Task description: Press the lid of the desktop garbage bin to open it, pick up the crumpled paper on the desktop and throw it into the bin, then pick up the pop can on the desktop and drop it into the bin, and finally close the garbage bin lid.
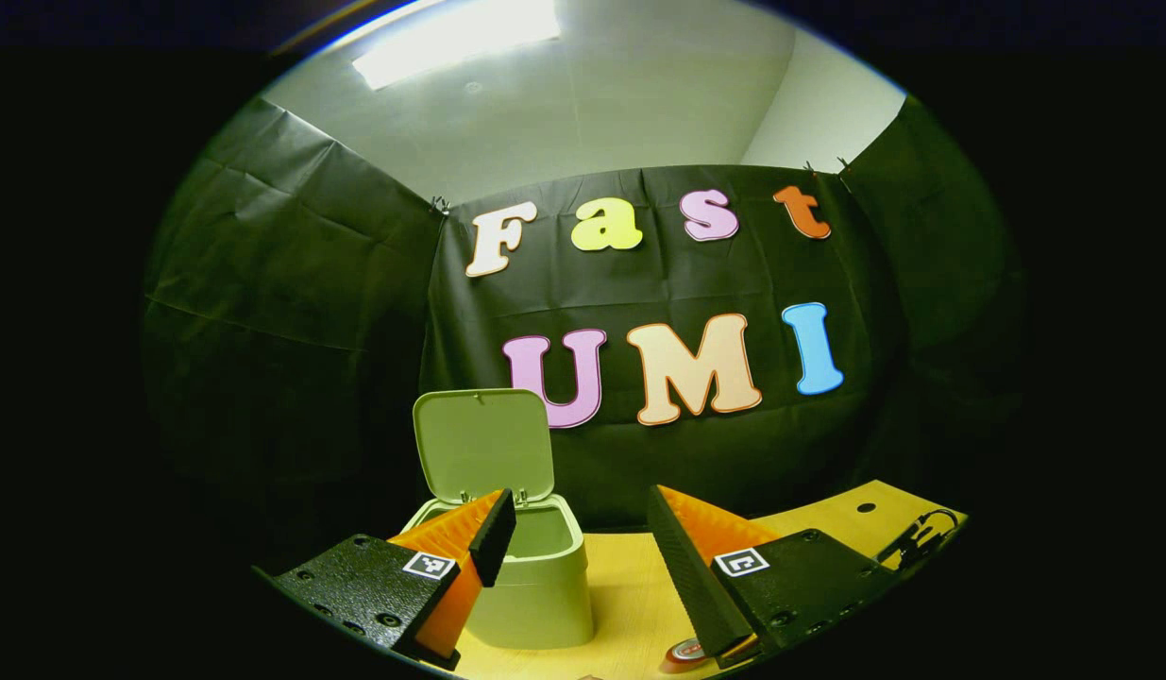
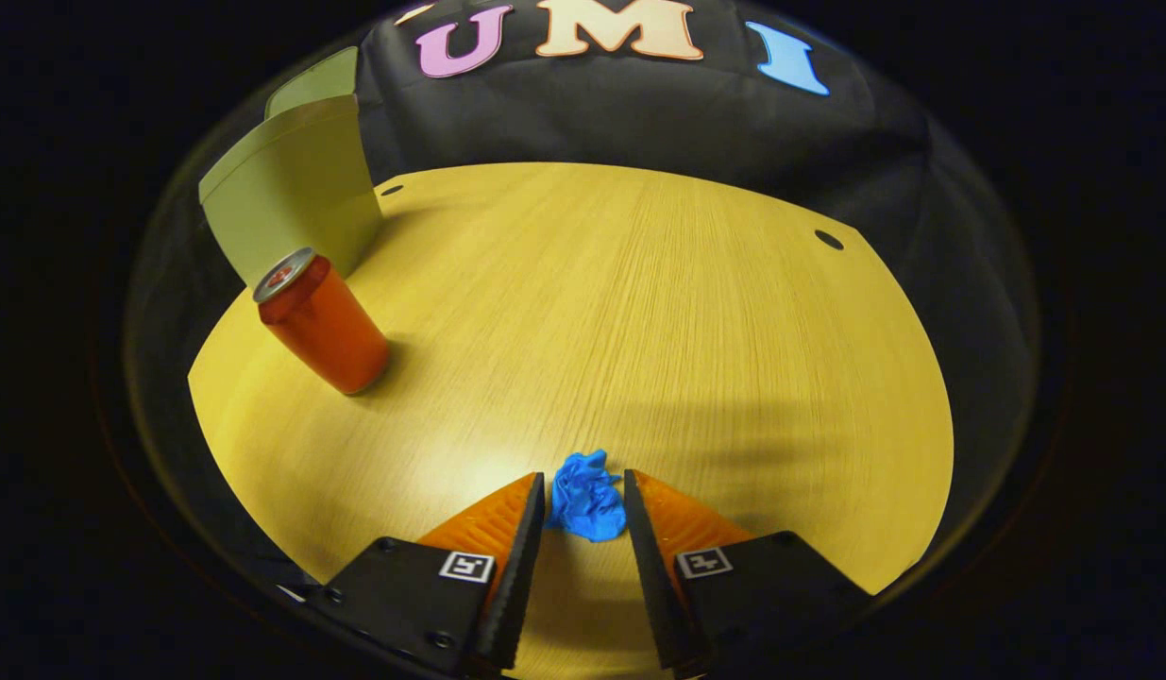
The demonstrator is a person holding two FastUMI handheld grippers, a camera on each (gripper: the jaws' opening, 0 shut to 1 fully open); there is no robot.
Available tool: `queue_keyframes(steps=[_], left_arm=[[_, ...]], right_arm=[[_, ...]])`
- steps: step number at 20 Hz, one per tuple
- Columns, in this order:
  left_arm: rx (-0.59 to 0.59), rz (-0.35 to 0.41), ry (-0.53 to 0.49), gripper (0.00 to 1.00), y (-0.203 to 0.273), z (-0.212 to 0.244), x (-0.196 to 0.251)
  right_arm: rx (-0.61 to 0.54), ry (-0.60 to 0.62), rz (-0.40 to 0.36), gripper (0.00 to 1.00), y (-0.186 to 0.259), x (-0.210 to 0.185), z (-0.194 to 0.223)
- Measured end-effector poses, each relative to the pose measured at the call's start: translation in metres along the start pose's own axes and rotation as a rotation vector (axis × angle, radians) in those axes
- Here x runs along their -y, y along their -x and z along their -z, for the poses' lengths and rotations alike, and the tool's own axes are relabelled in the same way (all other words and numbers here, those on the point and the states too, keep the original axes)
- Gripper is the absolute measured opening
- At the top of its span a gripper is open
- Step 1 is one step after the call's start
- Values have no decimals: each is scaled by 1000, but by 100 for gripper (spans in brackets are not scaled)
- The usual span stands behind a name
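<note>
My right tool [image 2: 584, 505] has its two fingers set on either side of the small crumpled ball of blue paper [image 2: 586, 507], which lies on the pale wood-grain bench [image 2: 639, 312] near its front edge; both fingers appear to touch the paper, but I cannot confirm firm pressure, so I treat the grasp as unproven. My left tool [image 1: 578, 529] is spread wide and holds nothing, hovering in front of the pale green plastic desktop bin [image 1: 535, 586], whose hinged lid [image 1: 483, 444] stands upright and open. The bin sits toward the far left corner of the bench in the right gripper view, and the red aluminium pop can [image 2: 320, 326] stands upright just in front of it, well apart from the paper. Principal risk: the paper is light, springy and irregular, so a shallow or uneven pinch could let it squirt forward out of the fingers or drop during the lift. Second risk: the route from the paper to the bin passes close to the can; a low carry could tip it, and it could roll toward the left edge. Third risk: the left tool sits near the bin mouth, so the two tools could collide over the opening, or a bump could knock the raised lid shut before the paper goes in. A high release over the bin could also let the paper drift and miss.
</note>
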State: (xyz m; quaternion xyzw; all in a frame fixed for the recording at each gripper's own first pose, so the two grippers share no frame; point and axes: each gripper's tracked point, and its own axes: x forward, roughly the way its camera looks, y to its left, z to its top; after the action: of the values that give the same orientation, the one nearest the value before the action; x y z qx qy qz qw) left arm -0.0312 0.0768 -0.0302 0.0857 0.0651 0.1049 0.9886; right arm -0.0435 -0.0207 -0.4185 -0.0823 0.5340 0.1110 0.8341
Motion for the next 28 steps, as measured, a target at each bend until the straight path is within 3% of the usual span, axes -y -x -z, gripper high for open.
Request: queue_keyframes(steps=[1,2,4,7,17,23,28], left_arm=[[-2,2,0,84,-2,1,-2],[-3,5,-1,84,-3,1,-4],[-5,11,2,86,-5,3,-6],[-9,21,12,84,-5,5,-10],[-17,59,36,85,-13,19,-37],[-43,32,43,85,-16,39,-85],[-62,-12,57,86,-21,57,-137]], right_arm=[[0,-23,-16,43,1,-5,-1],[0,-35,-12,41,-3,-8,-1],[-4,-41,-11,20,-1,-6,-1],[103,-116,-34,7,10,-6,-30],[485,-97,-43,7,106,-36,-175],[694,-12,-121,7,176,-105,-258],[803,14,-202,7,205,-170,-315]])
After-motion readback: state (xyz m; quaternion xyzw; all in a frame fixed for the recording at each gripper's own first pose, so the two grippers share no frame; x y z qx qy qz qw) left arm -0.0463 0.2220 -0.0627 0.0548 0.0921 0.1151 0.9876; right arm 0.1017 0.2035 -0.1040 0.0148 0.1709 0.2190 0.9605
